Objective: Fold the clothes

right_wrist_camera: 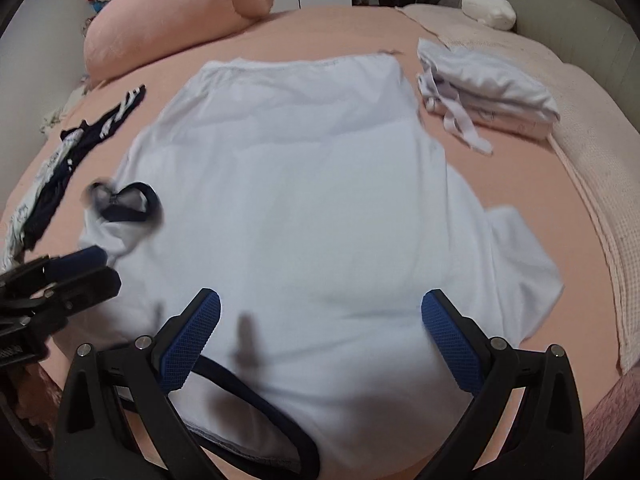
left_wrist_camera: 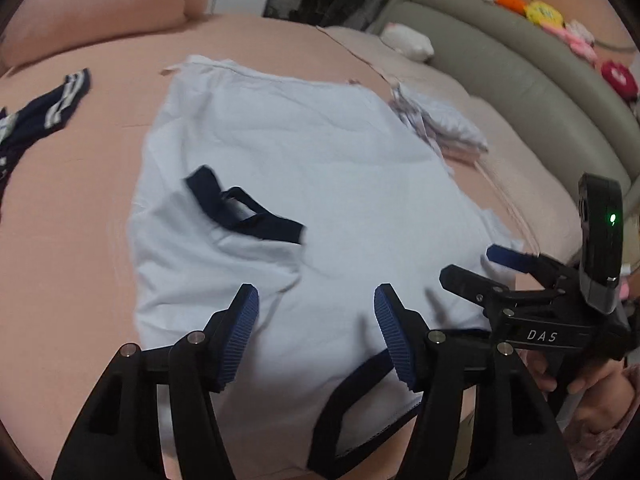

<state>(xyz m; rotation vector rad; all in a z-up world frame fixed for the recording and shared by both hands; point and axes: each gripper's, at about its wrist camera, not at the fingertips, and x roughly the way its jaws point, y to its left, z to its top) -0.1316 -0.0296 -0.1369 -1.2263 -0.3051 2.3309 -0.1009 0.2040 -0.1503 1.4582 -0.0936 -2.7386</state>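
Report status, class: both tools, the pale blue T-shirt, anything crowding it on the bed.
Left tool open, empty. Right tool open, empty. T-shirt spread flat, left sleeve folded in. Folded stack and dark garment beside it, clear.

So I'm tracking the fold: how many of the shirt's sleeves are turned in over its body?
1: the left sleeve lies folded in; the right sleeve is still spread out on the bed.

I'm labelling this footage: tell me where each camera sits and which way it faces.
Left wrist: on the left gripper, angled down across the white T-shirt on the pink bed; its fingers, the right gripper and hand show.
Right wrist: on the right gripper, facing likewise; the left gripper shows.
Shared: T-shirt, folded pile, dark clothes.
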